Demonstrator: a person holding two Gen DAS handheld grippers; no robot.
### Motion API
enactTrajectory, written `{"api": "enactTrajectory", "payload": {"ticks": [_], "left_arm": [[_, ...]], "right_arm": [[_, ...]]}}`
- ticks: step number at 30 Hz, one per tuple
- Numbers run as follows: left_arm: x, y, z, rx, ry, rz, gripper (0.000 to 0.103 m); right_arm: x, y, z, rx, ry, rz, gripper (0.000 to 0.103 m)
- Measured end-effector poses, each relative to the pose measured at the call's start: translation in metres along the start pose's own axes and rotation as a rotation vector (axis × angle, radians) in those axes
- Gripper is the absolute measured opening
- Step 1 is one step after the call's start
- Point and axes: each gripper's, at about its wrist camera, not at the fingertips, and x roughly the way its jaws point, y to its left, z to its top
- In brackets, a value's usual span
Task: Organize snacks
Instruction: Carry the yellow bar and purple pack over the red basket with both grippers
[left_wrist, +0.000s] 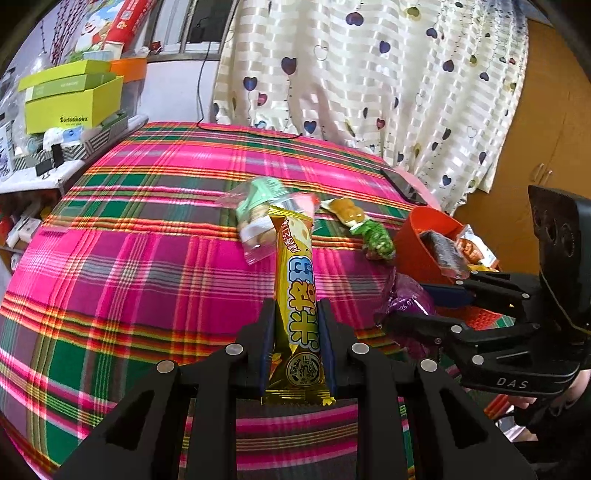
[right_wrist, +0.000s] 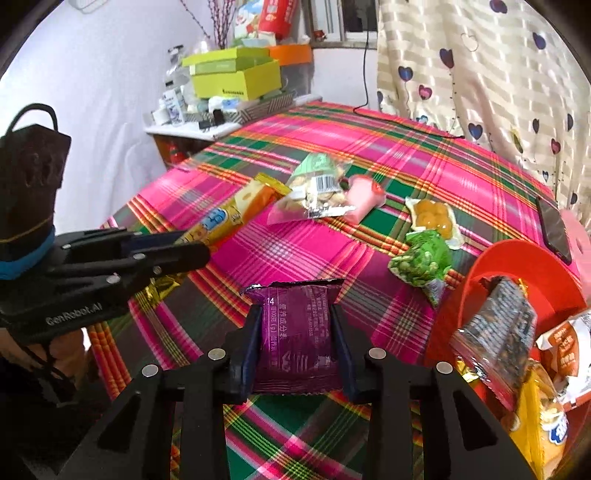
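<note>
The right tool pinches a purple packet; the red bowl sits just to its right. The left tool pinches a yellow bar lengthwise, farther away.

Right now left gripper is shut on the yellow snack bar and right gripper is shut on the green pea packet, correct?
Not quite. The left gripper is shut on the yellow snack bar, but the right gripper is shut on the purple snack packet. The right wrist view shows the green pea packet lying on the tablecloth.

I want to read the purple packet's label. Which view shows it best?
The right wrist view: the purple packet faces the camera, print visible. The left wrist view shows only a crumpled edge beside the right hand-held gripper.
</note>
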Motion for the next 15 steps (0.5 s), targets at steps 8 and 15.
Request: {"api": "enactTrajectory", "payload": {"ticks": [8,15], "left_arm": [[-0.002,-0.02,0.009,0.03,-0.016,-0.015,0.023],[-0.002,-0.037,0.015,0.064,-0.022,-0.032,0.023]], "right_arm": [[-0.024,-0.009,0.001,0.031,-0.055,-0.01,0.034],[-0.042,-0.016,0.002,0.044,-0.099,-0.024,0.034]]}}
